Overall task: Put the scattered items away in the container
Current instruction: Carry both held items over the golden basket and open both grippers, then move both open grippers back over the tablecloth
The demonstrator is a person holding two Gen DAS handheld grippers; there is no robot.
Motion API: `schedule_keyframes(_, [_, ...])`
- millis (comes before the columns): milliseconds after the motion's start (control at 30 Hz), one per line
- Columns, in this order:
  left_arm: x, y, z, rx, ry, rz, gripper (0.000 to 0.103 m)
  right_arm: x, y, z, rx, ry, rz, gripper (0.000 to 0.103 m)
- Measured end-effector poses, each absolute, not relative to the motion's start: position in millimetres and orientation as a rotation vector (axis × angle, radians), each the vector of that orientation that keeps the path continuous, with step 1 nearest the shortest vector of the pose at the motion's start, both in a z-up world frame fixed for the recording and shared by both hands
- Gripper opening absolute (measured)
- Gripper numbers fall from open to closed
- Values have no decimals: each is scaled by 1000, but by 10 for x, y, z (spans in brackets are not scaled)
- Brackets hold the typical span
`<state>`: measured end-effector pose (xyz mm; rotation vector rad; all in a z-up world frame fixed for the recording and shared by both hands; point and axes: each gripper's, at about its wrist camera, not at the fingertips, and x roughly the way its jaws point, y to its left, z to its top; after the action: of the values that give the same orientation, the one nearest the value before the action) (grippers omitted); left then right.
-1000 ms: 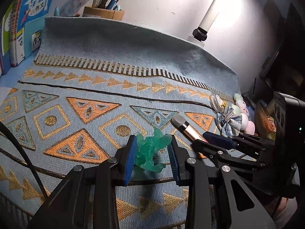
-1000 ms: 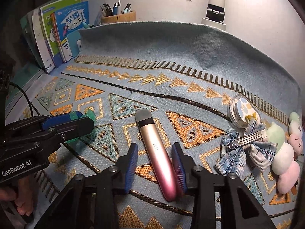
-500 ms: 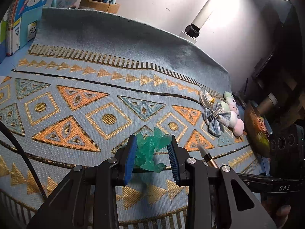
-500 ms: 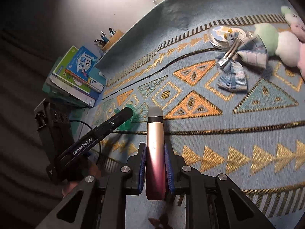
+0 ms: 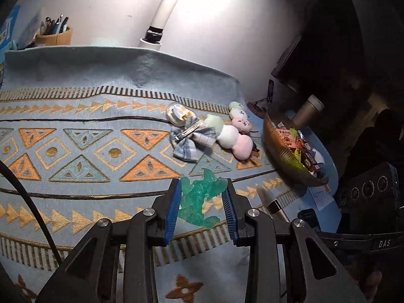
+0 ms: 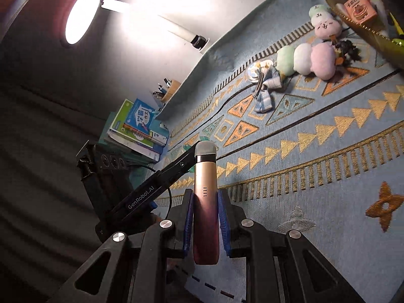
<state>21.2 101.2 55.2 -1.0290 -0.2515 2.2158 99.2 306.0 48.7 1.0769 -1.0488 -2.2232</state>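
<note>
My left gripper is shut on a translucent green toy figure and holds it above the patterned blue cloth. My right gripper is shut on a pink-gold pen-shaped device, lifted off the cloth; its tip also shows in the left wrist view. A gold bowl holding snack packets stands at the cloth's right edge, to the right of both grippers; it also shows in the right wrist view. A plaid bow clip, a round tin and two pastel plush skewers lie on the cloth.
A white lamp post stands at the back wall. A pen cup is at the back left. Stacked books lie left of the cloth. A metal flask stands behind the bowl.
Both grippers have lifted and swung right with their objects, bringing the gold bowl into view. The right gripper has tilted steeply and drawn back from the cloth.
</note>
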Motion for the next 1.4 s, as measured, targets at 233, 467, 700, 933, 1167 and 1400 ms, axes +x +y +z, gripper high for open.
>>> schedule_keyframes(233, [266,1939,1064,-898,-189,2078,30,1483,4123,1080,872,-1070,-2511,19])
schedule_keyframes(467, [61,3054,1270,-846,-166,1930,30,1558,5259,1346,795,-1157,-2902,19])
schedule_keyframes(700, [-228,3801,1070,-941,-176,1894,42,1054,5623,1191,926,-1143,-2997,26])
schedule_keyframes(933, [-261,3425,941,-1032,-250,1875,42,1206,5554,1244,919,-1113,-2970,39])
schedule_keyframes(1167, [-59,2323,1059,-973,-299,2031,42,1398,4730,1388,882,-1036,-2824,53])
schedule_keyframes(1400, [-117,1035,860,-1009,-396,2335,42,1010,3224,877,1008,-720,-2651,69])
